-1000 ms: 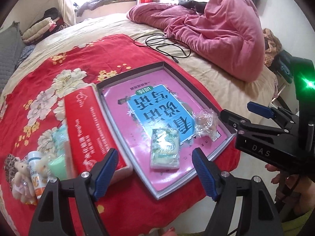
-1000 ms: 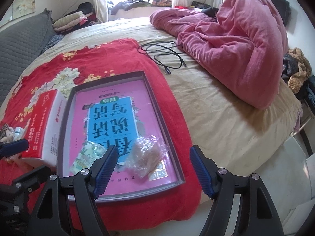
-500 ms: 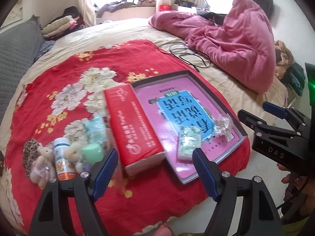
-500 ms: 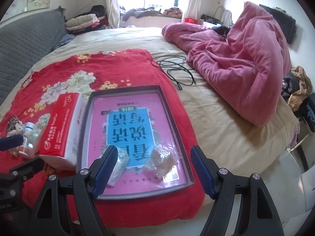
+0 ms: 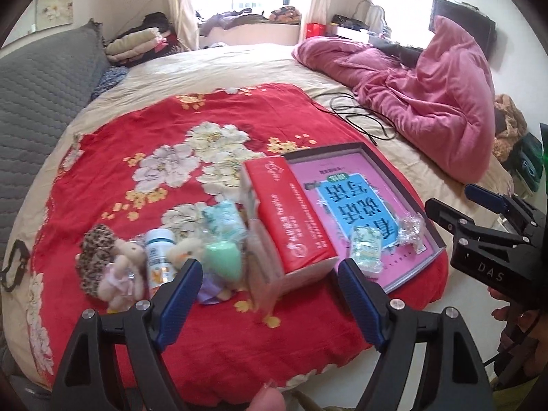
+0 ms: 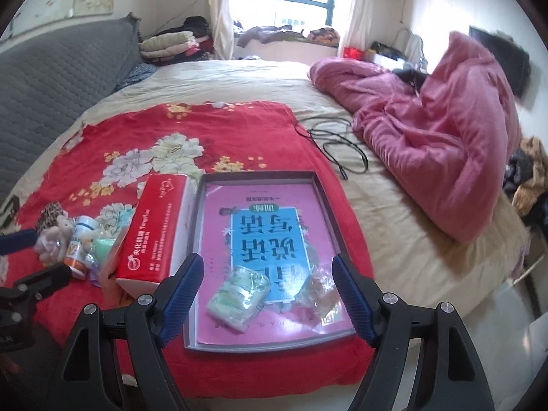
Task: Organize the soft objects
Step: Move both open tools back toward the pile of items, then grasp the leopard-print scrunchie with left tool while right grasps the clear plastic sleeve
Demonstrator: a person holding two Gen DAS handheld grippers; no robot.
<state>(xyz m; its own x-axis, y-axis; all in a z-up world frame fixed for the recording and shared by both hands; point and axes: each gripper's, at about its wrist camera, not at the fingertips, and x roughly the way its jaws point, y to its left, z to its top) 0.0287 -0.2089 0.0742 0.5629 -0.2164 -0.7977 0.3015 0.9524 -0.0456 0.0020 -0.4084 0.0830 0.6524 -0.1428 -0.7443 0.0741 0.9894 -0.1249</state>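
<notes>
A dark-rimmed box lid [image 6: 327, 205] with a pink and blue lining lies on the red floral blanket [image 5: 144, 157]. In it lie a green tissue pack [image 6: 239, 296] [image 5: 365, 250] and a clear crinkly packet [image 6: 316, 289] [image 5: 409, 231]. A red tissue box [image 5: 291, 222] [image 6: 154, 233] stands left of the lid. Further left sit small plush toys [image 5: 116, 267], a white bottle [image 5: 158, 257], a green soft piece [image 5: 222, 262] and a teal packet [image 5: 222, 219]. My left gripper [image 5: 270, 303] is open and empty, near the red box. My right gripper [image 6: 267, 296] is open and empty, above the lid's near end.
A pink duvet [image 6: 441, 144] is heaped on the right of the beige bed. A black cable [image 6: 337, 147] lies beyond the lid. A grey quilted headboard [image 6: 51, 78] runs along the left. The bed's edge and floor [image 6: 496, 325] are at the right.
Both grippers have drawn back and up from the lid, so more of the bed shows. The left view has swung left toward the plush toys. Both stay open and empty.
</notes>
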